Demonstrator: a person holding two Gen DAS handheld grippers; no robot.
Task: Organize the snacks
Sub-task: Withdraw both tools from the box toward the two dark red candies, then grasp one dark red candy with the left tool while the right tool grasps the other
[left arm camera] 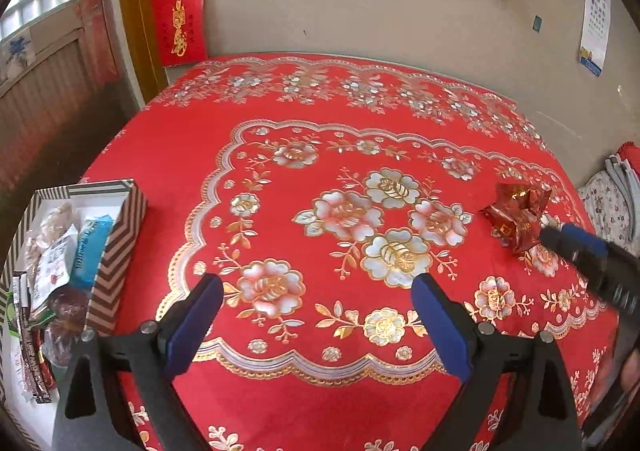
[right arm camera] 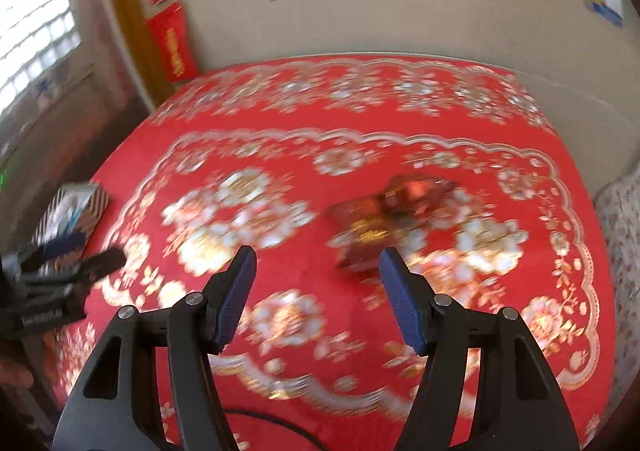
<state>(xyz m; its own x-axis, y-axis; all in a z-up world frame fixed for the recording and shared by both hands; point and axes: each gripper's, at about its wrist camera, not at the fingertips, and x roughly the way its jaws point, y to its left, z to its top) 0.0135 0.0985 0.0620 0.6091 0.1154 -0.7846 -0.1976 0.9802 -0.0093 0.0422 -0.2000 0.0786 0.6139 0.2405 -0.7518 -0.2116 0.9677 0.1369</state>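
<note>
The counter wears a red cloth with gold and silver flowers. A crinkly red snack packet lies on the cloth, toward the right side in the left wrist view. It sits all alone, far from the striped box at the counter's left edge. The box is full of snacks, and one of them is a blue packet.

The left claw is spread wide, and there is only cloth between its blue pads. It is over the front of the counter, just right of the box.

The right claw is also spread, and nothing is pinched in it. In its own view the picture is smeared, so the red packet looks like a fuzzy red and gold blob. It seems to lie just past the claw's right finger, and I cannot tell if they touch. From the left wrist view, the right claw's dark tip is right beside the packet's near corner.
</note>
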